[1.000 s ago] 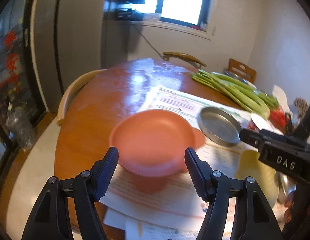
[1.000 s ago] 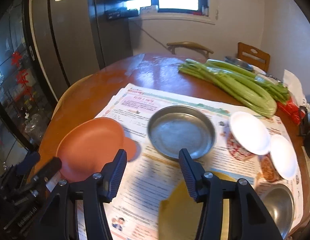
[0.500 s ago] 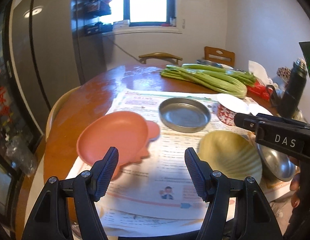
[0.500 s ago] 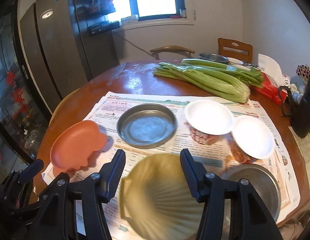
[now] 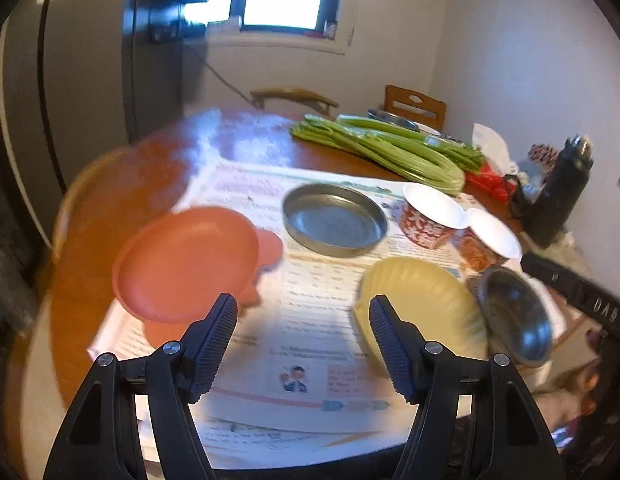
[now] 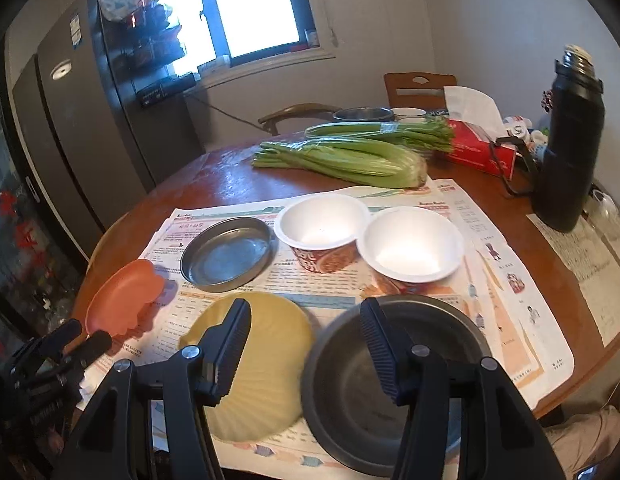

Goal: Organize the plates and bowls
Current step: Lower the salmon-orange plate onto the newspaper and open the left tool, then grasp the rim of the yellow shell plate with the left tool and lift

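Dishes spread on the worktop (image 6: 198, 184)
Right hand-held gripper (image 6: 306, 340) hangs apart, empty, above yellow plate (image 6: 266, 344) and steel bowl (image 6: 350, 392); left hand-held gripper (image 5: 304, 340) likewise, beside orange plate (image 5: 186, 260).

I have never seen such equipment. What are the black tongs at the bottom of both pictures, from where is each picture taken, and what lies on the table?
The black tongs are two hand-held grippers: a person carries one in each hand. Each has a wide-angle camera looking forward along its fingers, so one picture comes from the left gripper and the other from the right gripper.

Both stand open and hold nothing.

On the round table, newspaper is spread. On it lie an orange plate, a flat metal dish, a yellow shell-shaped plate, a metal bowl and two white paper cups. Behind them lie celery, a red tissue box and a black flask.
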Demonstrator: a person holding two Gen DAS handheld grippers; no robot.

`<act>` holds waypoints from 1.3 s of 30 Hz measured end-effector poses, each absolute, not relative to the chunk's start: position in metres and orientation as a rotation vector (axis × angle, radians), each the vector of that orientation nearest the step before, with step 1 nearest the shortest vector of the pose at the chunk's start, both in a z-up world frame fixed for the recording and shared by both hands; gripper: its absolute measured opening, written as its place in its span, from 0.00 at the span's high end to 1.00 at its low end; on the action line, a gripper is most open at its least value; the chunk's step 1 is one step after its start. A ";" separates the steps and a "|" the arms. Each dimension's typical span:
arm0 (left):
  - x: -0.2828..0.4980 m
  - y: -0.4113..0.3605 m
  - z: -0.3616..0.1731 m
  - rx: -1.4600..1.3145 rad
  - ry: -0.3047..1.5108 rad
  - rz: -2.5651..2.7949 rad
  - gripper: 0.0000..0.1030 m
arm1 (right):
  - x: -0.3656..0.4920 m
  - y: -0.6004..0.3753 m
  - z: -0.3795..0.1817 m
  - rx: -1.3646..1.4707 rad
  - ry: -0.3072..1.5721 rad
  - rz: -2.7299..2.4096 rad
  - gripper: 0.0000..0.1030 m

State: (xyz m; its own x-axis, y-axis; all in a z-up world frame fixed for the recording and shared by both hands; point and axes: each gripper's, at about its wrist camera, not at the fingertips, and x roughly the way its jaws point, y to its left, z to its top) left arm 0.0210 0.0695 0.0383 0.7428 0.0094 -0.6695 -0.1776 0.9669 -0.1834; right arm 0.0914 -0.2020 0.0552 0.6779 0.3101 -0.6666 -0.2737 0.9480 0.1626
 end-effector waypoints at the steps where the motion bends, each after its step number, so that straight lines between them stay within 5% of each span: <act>1: 0.022 0.073 0.036 -0.266 0.737 0.101 0.32 | 0.090 -0.203 0.055 0.052 0.756 0.333 0.45; 23: 0.056 0.052 0.005 -0.272 0.866 0.008 0.32 | 0.047 -0.177 -0.013 0.122 1.013 0.422 0.45; 39: 0.110 0.034 -0.012 -0.215 0.908 -0.029 0.32 | 0.067 -0.168 -0.023 0.145 0.995 0.370 0.45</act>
State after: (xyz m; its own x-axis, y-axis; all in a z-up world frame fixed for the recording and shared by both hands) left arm 0.1095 0.0339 -0.0124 0.6162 -0.1156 -0.7790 -0.0662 0.9781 -0.1975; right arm 0.0671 -0.1683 -0.0233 0.4884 0.3686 -0.7910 -0.2377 0.9283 0.2859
